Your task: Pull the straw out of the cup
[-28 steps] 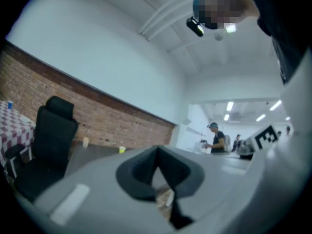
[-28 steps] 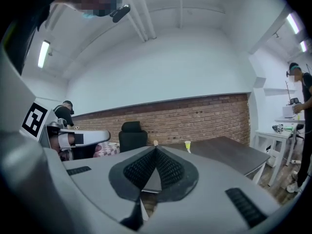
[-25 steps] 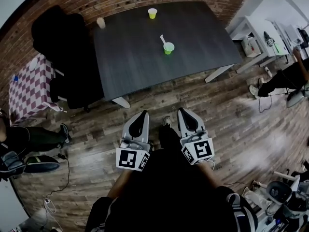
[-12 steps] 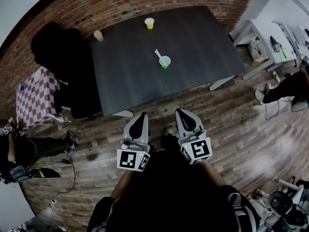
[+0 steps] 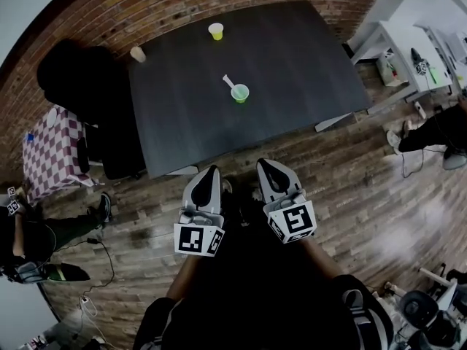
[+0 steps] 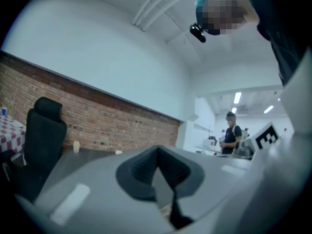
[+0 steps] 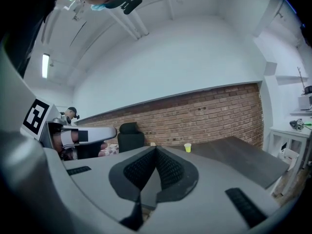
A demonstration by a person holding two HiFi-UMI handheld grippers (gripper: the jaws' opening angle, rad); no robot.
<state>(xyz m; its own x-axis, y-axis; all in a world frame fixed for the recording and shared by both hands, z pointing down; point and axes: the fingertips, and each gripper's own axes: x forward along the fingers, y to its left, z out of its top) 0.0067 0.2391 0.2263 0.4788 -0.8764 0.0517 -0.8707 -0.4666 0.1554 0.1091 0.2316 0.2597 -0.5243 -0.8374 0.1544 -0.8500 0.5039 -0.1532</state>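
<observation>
Dark grey table [image 5: 292, 57]. Green cup [image 5: 239, 93] stands upright near the table's middle. White straw [image 5: 229, 83] sits in it, leaning out toward the table's far-left side.

Left gripper [image 5: 211, 170] and right gripper [image 5: 264, 163] are both off the table, side by side over the wood floor [image 5: 350, 195] just past the table's near edge. Tips point at the table, well apart from the green cup.

In the left gripper view, the jaws are closed, the pads meet at the tip and nothing is between them. It is the same in the right gripper view: jaws together and empty.

Yellow cup [image 5: 216, 30] is near the table's far edge. Pale cup [image 5: 137, 54] is at the table's far-left corner. Black chair [image 5: 76, 86] is beside the table's left edge. A checkered cloth [image 5: 47, 148] lies further left of the table, past the chair.
</observation>
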